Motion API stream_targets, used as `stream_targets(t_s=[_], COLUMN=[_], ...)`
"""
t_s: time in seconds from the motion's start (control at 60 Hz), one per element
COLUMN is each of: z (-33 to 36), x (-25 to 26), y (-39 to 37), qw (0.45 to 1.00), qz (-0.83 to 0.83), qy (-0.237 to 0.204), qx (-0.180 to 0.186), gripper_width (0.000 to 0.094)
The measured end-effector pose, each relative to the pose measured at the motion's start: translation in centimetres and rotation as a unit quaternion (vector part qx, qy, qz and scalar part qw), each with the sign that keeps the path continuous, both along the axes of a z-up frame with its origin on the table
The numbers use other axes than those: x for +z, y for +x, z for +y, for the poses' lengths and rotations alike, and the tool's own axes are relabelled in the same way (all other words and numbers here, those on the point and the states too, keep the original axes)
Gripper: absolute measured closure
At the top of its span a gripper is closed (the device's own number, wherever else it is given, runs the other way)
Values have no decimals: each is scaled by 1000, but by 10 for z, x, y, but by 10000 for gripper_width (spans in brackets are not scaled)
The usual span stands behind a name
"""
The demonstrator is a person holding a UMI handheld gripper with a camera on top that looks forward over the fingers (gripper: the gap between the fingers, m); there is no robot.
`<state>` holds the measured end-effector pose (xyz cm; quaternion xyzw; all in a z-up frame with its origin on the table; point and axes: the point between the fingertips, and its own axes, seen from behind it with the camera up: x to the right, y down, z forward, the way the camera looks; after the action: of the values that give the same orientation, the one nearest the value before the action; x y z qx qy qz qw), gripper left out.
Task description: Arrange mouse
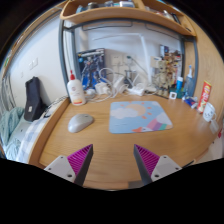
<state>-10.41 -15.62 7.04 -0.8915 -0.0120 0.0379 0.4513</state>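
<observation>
I find the tool [104, 163] standing wide, its two pink pads [78, 160] well apart and nothing between them; it hangs above the near edge of the wooden counter [110, 145]. The mouse [80, 122] lies on bare counter, ahead of the left finger and a little to the left of it, just beside the left edge of the mouse mat [140, 116] but not on it; I judge the task to mean setting the mouse onto that mat, and that step is not yet done.

Handling, as I assess it: the mouse is a light, rigid shell in grey, smooth and domed on top, so likely slippery under the pads; a hold across the crown would tend to squeeze it out; I would take it low across its two flanks, at the waist, with the fingers straddling its narrow width; its long axis appears to run left-right and slightly skewed, so the tool may need turning to meet the sides squarely. I cannot tell whether a cord trails from it; a cord would drag on any move.

Noted nearby: a white bottle [76, 91] with a red cap far left, beyond the mouse; cluttered shelving at the far side; neither obstructs the short path to the mat.
</observation>
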Motion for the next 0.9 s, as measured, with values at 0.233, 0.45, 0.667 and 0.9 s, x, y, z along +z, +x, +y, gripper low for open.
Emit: stream_targets(t_s=[0.233, 0.45, 0.667, 0.9], z=[28, 69, 108, 148], x=[8, 26, 67, 109], y=[-49, -50, -33, -32], qw=[999, 998, 998, 998], qz=[9, 4, -3, -42], qy=[-26, -45, -54, -48], qx=[46, 50, 34, 28], gripper_width=[112, 118, 124, 127])
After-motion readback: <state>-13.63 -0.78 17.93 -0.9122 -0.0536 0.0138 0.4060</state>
